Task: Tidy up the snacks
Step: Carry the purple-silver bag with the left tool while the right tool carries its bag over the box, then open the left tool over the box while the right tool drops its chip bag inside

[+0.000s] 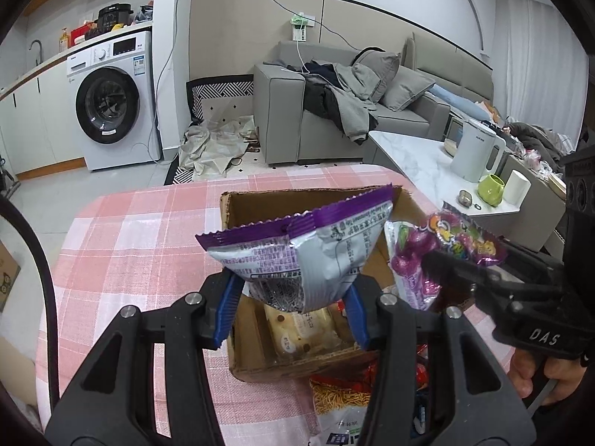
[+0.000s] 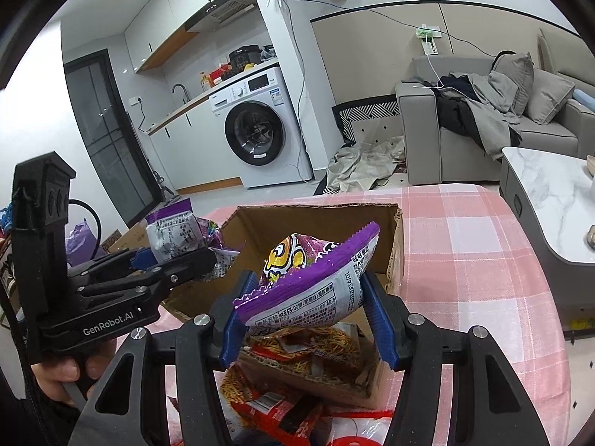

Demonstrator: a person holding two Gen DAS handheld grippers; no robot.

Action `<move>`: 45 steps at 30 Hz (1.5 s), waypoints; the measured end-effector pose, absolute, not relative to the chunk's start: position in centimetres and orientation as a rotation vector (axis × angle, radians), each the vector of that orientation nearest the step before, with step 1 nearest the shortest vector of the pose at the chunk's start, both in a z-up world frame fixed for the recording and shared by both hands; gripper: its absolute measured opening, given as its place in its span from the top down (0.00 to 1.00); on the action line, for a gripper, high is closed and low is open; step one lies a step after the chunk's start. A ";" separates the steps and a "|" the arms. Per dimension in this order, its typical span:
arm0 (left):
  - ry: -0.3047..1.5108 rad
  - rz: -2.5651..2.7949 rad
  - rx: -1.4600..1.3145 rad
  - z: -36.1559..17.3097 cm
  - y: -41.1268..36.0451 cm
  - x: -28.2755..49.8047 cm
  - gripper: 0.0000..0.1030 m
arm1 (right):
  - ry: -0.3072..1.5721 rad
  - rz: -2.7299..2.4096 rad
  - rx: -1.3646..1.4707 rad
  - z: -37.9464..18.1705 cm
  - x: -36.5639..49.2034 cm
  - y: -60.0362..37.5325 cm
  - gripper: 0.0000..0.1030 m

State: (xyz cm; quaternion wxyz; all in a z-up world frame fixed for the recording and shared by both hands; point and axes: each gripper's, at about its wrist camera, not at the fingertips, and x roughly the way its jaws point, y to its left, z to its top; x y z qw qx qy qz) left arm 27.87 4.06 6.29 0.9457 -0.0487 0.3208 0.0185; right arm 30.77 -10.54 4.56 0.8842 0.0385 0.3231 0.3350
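- Left tongs (image 1: 293, 308) clamped on a purple snack bag (image 1: 297, 252), held above the cardboard box (image 1: 238, 356).
- Right tongs (image 2: 308, 316) clamped on second purple bag (image 2: 316, 282), at 3 o'clock of the first.
- Box sits on checked surface (image 1: 130, 245).

Washing machine (image 1: 109, 106) sits under kitchen counter w/ black cooker (image 1: 114, 18) on top. Right of it: crumpled sheet (image 1: 214, 145) on floor, then grey sofa (image 1: 334, 111) piled w/ clothes (image 1: 346, 100) & cushions. Further right of machine, marble coffee table (image 1: 416, 156) w/ white kettle (image 1: 476, 150), green mug (image 1: 491, 189).
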 end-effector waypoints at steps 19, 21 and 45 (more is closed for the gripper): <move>0.729 0.015 -0.075 2.9 3.5 32.3 0.55 | 0.688 0.700 0.050 3.5 32.9 -10.0 0.44; 0.741 0.017 -0.082 2.5 3.6 32.6 0.55 | 0.694 0.704 0.045 3.3 33.1 -9.8 0.44; 0.730 0.008 -0.083 2.8 3.4 30.6 0.18 | 0.656 0.713 0.059 4.8 30.9 -11.6 0.24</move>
